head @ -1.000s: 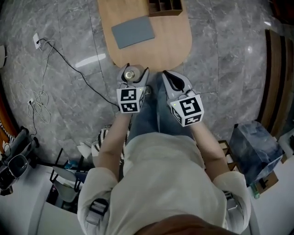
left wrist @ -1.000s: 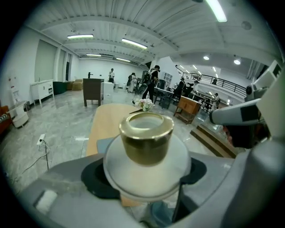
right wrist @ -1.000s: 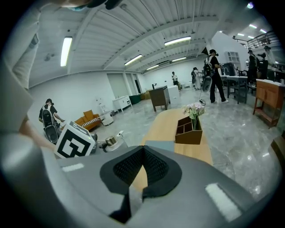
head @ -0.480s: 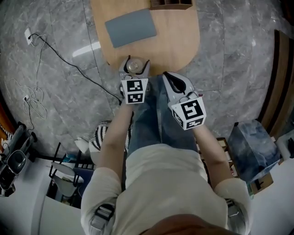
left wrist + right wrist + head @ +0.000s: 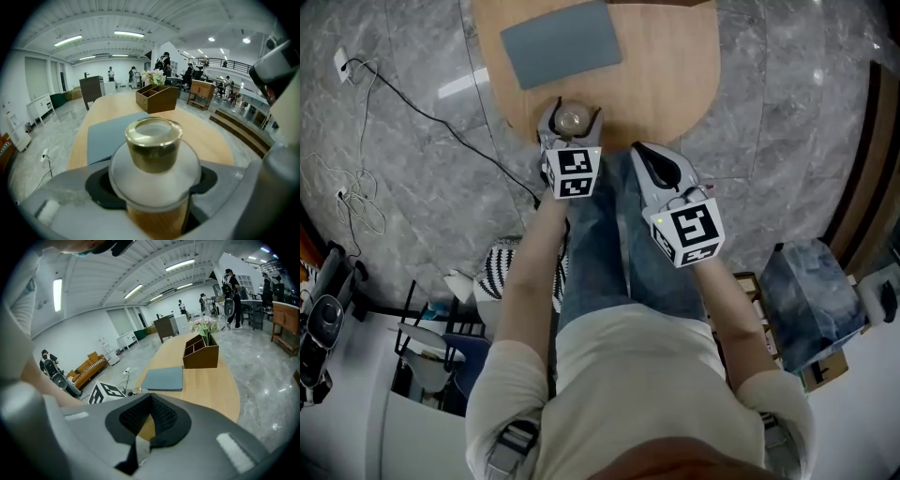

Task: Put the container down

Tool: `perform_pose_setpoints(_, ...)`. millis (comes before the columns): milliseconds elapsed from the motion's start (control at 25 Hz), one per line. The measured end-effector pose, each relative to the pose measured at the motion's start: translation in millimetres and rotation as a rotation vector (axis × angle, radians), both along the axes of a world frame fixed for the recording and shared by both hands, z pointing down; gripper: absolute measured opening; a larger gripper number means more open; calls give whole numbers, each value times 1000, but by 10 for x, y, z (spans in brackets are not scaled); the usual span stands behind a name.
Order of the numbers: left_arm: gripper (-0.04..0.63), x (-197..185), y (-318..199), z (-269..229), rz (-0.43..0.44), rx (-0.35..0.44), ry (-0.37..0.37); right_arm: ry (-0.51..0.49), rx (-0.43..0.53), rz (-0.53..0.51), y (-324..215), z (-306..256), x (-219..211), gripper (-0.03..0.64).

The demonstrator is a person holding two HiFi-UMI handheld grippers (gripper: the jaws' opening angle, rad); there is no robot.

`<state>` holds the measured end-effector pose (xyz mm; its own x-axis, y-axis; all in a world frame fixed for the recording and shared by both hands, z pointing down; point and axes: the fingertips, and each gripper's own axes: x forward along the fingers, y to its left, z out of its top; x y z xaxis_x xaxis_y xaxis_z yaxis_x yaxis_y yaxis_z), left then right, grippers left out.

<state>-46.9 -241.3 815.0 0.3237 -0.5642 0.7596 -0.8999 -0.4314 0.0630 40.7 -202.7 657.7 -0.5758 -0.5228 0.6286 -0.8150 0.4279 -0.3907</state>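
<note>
Here: container point(image 5: 570, 120), wooden table point(image 5: 661, 75), grey floor point(image 5: 787, 112).

Container point(image 5: 153, 161): clear glass, rounded shoulder, wide gold cap point(image 5: 153, 140), cap on. Upright, clamped at the body between the left gripper's point(image 5: 570, 127) jaws. Sits over the wooden table's point(image 5: 675, 84) near rounded end; contact with the top can't be told.

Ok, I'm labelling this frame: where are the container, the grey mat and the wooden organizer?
container point(image 5: 154, 176): left gripper view, frosted shoulder under the lid.
grey mat point(image 5: 561, 42): head view, middle of its top.
wooden organizer point(image 5: 201, 359): right gripper view, front wall.
</note>
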Motion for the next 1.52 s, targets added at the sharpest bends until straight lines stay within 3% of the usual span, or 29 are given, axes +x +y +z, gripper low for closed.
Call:
perform_pose_setpoints(600,350,15,-34,137,4,77,-34,-6,-19,3,47,116,-25,2)
perform_pose_setpoints(960,351,4,-18,170,12,69,-52,-7,-12,5,88,84,-67,2)
perform_pose_setpoints(1080,351,18,3,154,14,57,-33,-7,-8,7,125,54,-81,2)
perform_pose_setpoints(1520,445,29,248,-140,8,25,39,7,42,47,228,-260,-65,2)
